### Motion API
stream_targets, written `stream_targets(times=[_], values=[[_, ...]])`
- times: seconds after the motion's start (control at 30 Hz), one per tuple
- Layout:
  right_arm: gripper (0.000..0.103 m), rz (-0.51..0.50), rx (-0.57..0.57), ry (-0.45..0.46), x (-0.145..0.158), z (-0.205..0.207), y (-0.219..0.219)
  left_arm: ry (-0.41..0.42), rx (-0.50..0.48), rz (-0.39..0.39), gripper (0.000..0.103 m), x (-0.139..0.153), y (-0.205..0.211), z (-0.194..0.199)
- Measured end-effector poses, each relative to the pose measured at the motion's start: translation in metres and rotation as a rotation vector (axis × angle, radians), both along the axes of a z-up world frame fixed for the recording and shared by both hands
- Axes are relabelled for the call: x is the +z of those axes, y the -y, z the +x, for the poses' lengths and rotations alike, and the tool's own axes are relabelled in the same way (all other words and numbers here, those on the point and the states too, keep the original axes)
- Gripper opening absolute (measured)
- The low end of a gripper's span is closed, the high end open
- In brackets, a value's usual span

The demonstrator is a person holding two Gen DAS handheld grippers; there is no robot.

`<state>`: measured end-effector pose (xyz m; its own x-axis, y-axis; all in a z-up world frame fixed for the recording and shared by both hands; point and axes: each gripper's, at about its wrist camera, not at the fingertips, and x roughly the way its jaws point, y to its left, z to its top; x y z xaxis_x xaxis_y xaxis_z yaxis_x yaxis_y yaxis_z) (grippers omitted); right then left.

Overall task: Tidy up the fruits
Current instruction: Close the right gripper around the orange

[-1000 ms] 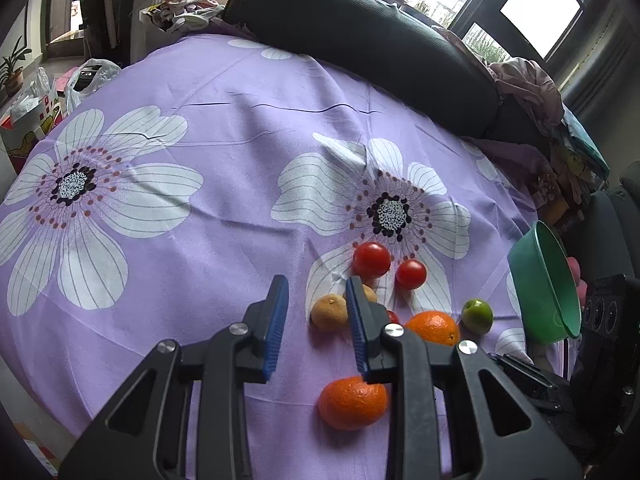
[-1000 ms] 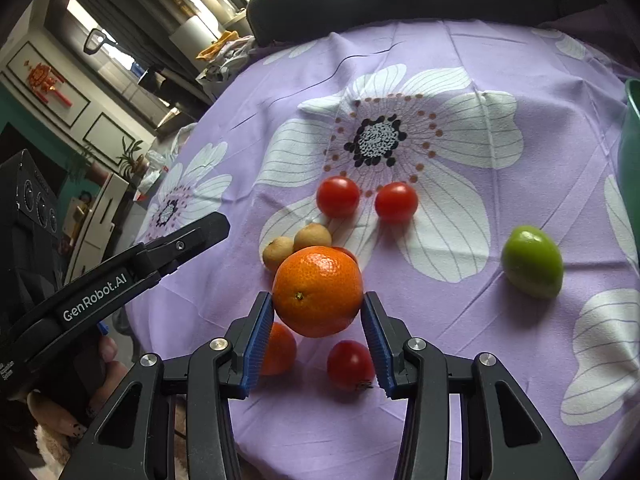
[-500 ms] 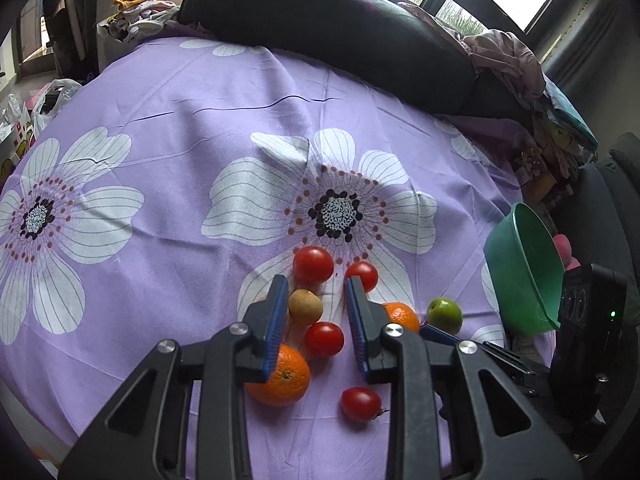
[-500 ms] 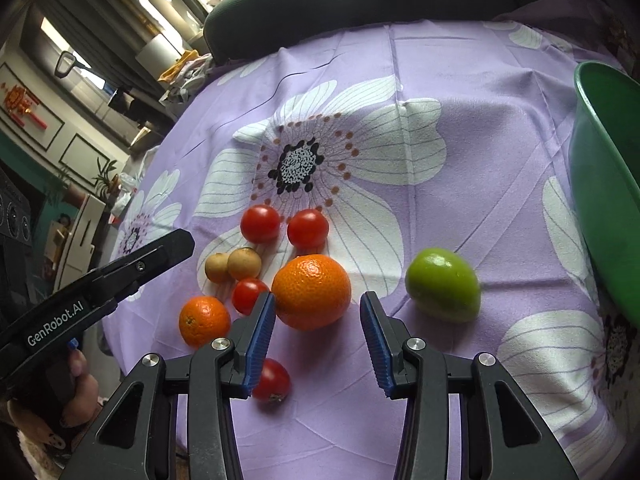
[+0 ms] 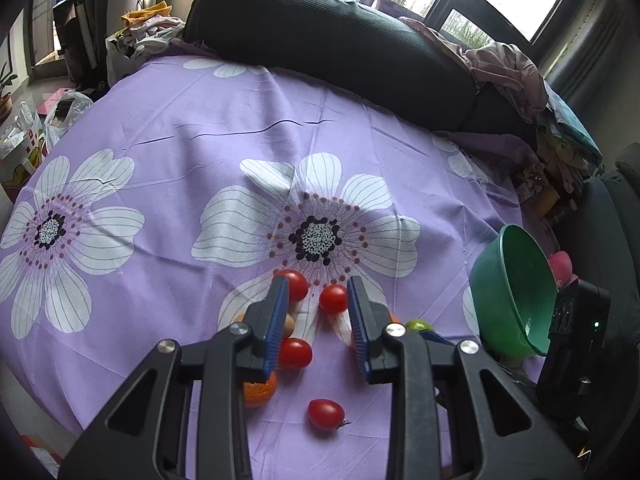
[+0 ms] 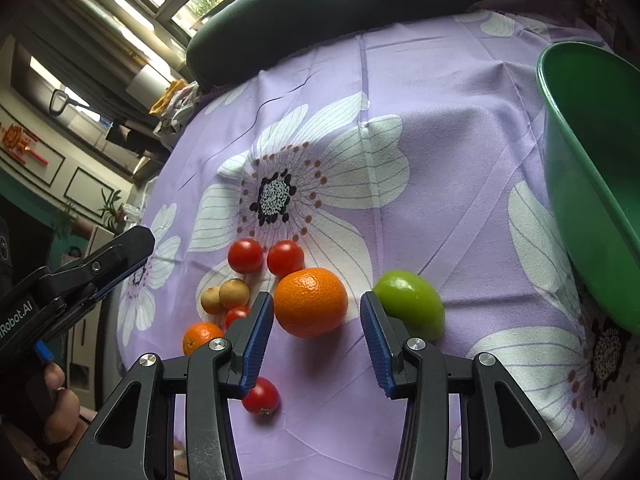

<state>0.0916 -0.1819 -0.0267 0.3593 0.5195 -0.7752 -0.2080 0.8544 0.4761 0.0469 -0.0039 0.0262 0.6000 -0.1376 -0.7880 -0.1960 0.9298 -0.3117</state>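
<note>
Fruit lies on the purple flowered cloth [image 6: 420, 80]. In the right wrist view a large orange [image 6: 311, 302] rests on the cloth just ahead of my open right gripper [image 6: 318, 328], untouched. A green lime [image 6: 412, 310] lies to its right, two tomatoes [image 6: 264, 257] behind it, two small brown fruits [image 6: 226, 296], a small orange [image 6: 201, 336] and another tomato [image 6: 261, 396] to its left. My left gripper [image 5: 318, 312] is open and empty above the tomatoes [image 5: 333, 298], with a small orange [image 5: 260, 392] under its left finger. A green bowl [image 5: 516, 292] stands at the right.
A dark long cushion [image 5: 328, 40] lies along the far edge of the cloth. Clothes and clutter [image 5: 516, 68] sit at the back right. The bowl's rim [image 6: 560, 120] shows at the right of the right wrist view. The left gripper [image 6: 80, 276] shows at its left.
My right gripper has opened and let the large orange go onto the cloth next to the lime. My left gripper has moved forward over the tomatoes.
</note>
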Motion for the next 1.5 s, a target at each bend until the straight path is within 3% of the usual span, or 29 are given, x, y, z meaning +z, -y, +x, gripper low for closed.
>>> stream_targets(times=[0.17,0.33,0.53,0.73,0.83,1.03,1.17,1.23,1.33,1.5], values=[[0.046,0.028,-0.055,0.021,0.009,0.005,0.014,-0.029,0.011,0.041,0.031,-0.011,0.008,-0.009],[0.046,0.042,-0.094,0.030,0.012,0.004,0.027,-0.067,0.036,-0.015,0.033,-0.027,0.008,-0.013],[0.046,0.087,-0.079,0.037,0.017,0.010,0.026,-0.072,-0.027,-0.024,0.033,-0.040,0.035,-0.004],[0.046,0.104,-0.040,-0.010,0.009,0.018,0.015,-0.065,-0.029,-0.053,0.034,-0.045,0.041,0.008],[0.046,0.086,-0.035,-0.010,0.016,0.026,0.013,-0.077,-0.034,-0.104,0.034,-0.048,0.035,0.018],[0.046,0.056,-0.053,-0.052,0.014,0.067,0.009,-0.187,0.008,-0.242,0.033,-0.067,0.027,0.047],[0.046,0.092,-0.049,-0.096,-0.004,0.080,0.008,-0.186,0.018,-0.164,0.033,-0.069,0.032,0.049],[0.046,0.096,-0.055,-0.127,-0.010,0.083,0.007,-0.203,0.005,-0.167,0.033,-0.065,0.033,0.049],[0.046,0.079,-0.054,-0.123,-0.013,0.082,0.004,-0.147,-0.018,-0.169,0.033,-0.047,0.035,0.044],[0.046,0.095,-0.043,-0.124,-0.013,0.083,0.002,-0.096,-0.055,-0.033,0.033,-0.022,0.042,0.047]])
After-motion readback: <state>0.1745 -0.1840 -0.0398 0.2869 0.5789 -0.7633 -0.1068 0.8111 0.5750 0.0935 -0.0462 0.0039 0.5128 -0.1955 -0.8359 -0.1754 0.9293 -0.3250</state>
